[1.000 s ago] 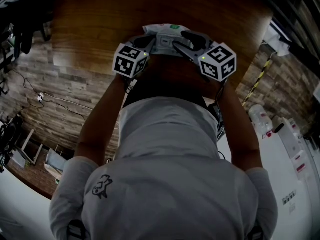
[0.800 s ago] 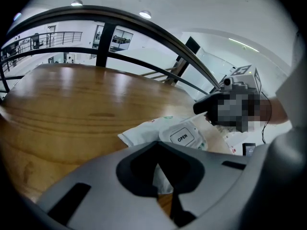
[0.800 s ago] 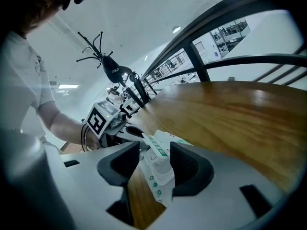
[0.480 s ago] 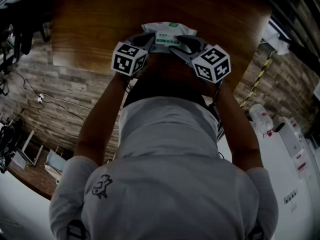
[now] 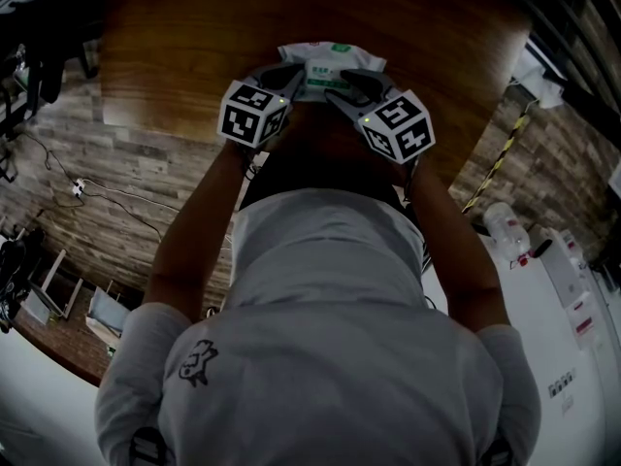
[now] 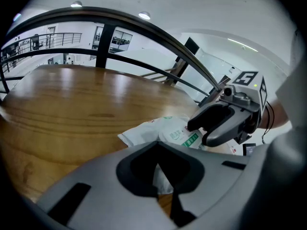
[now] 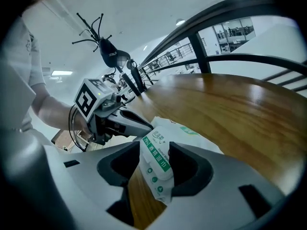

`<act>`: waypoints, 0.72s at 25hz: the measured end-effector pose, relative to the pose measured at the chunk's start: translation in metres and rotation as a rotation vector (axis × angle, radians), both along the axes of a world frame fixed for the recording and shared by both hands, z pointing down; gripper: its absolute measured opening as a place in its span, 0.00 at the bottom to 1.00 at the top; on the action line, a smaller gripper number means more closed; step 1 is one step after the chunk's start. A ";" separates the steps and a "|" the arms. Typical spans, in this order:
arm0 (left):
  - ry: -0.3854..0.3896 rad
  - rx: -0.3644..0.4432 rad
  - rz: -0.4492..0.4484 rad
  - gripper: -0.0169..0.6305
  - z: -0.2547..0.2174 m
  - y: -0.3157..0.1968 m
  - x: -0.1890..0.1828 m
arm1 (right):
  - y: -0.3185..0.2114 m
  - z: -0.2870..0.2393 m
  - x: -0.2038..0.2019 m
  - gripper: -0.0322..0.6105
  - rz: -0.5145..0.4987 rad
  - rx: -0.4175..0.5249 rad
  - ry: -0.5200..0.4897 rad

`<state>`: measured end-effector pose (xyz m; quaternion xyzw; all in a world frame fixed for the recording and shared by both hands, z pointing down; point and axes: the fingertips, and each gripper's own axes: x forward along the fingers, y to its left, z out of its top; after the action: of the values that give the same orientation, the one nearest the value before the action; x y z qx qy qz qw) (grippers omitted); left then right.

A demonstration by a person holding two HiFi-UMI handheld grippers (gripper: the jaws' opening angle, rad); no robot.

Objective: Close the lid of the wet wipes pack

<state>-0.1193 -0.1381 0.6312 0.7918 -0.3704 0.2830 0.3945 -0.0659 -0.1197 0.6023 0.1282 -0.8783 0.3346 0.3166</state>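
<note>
The white wet wipes pack (image 5: 331, 67) with green print rests on the wooden table (image 5: 194, 37) near its front edge. My left gripper (image 5: 289, 79) is shut on the pack's left end; in the left gripper view a white corner (image 6: 161, 180) sits between the jaws. My right gripper (image 5: 346, 84) is shut on the other end, and the printed pack (image 7: 156, 163) fills its jaw gap. In the left gripper view the round lid (image 6: 184, 136) looks flat on the pack, right beside the right gripper (image 6: 224, 121). The right gripper view shows the left gripper (image 7: 122, 122) at the pack's far end.
The round table's edge curves just before the person's body (image 5: 330, 289). A dark metal railing (image 6: 144, 30) runs behind the table. Wood-pattern floor (image 5: 116, 192) lies to the left, with white bottles (image 5: 505, 226) on the floor at the right.
The right gripper has shifted left and back toward the body. The pack's top, which showed a grey raised part a second ago, now looks flat white and green.
</note>
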 end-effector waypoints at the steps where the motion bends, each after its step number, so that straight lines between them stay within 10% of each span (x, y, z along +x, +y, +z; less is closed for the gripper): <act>1: 0.001 0.000 0.000 0.05 0.000 0.000 0.000 | 0.000 0.001 0.000 0.35 -0.004 0.013 0.012; 18: 0.014 -0.002 0.001 0.05 0.001 0.000 -0.004 | 0.005 0.020 -0.005 0.34 -0.050 0.247 0.245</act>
<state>-0.1232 -0.1378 0.6326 0.7936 -0.3669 0.2783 0.3978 -0.0711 -0.1147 0.6222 0.1841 -0.8704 0.1981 0.4114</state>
